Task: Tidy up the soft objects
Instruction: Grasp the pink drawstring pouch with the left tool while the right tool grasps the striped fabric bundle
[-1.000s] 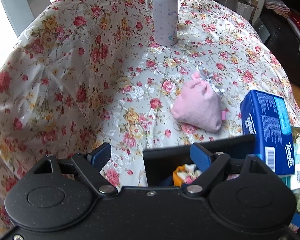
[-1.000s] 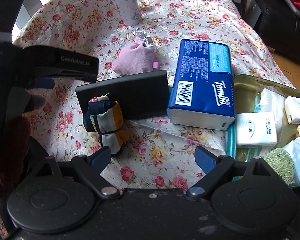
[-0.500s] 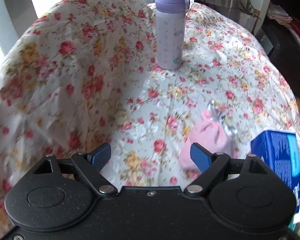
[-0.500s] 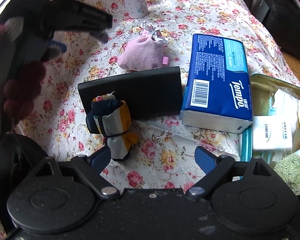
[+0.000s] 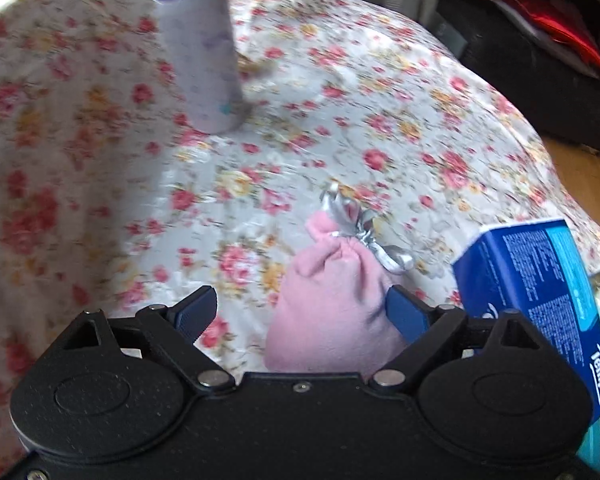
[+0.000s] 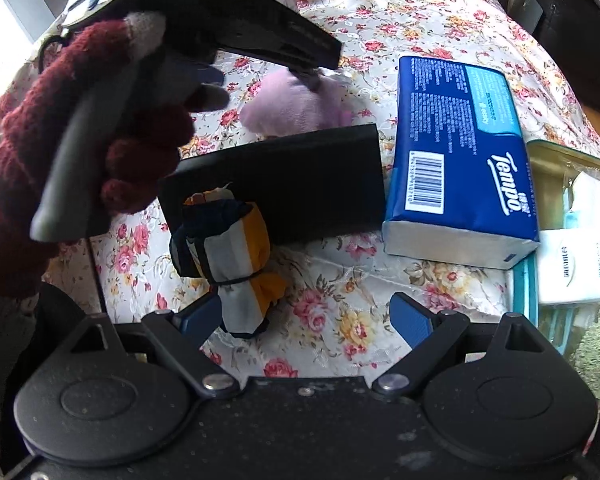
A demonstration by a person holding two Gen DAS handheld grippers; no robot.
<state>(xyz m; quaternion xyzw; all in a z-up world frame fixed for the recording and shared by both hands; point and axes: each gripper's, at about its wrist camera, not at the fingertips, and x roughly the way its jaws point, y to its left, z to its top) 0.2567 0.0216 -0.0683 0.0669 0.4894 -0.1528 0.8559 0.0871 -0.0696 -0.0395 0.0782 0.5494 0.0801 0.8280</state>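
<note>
A pink cloth pouch tied with a silver ribbon lies on the flowered bedspread. My left gripper hangs over it with its jaws opening. The pouch sits between them against the right finger, and the left finger stands clear. In the right wrist view a hand in a maroon glove holds that gripper above the pouch. My right gripper is open, low over the bedspread. A rolled navy, white and orange cloth lies by its left finger, leaning on a black box.
A blue Tempo tissue pack lies right of the black box. Beyond it is a clear container holding white tissue packets and a green fuzzy thing. A purple bottle stands at the back. Dark furniture lies past the bed's right edge.
The left gripper moved forward and down, from over the black box to around the pink pouch, and its jaws widened. The right gripper crept closer to the rolled cloth.
</note>
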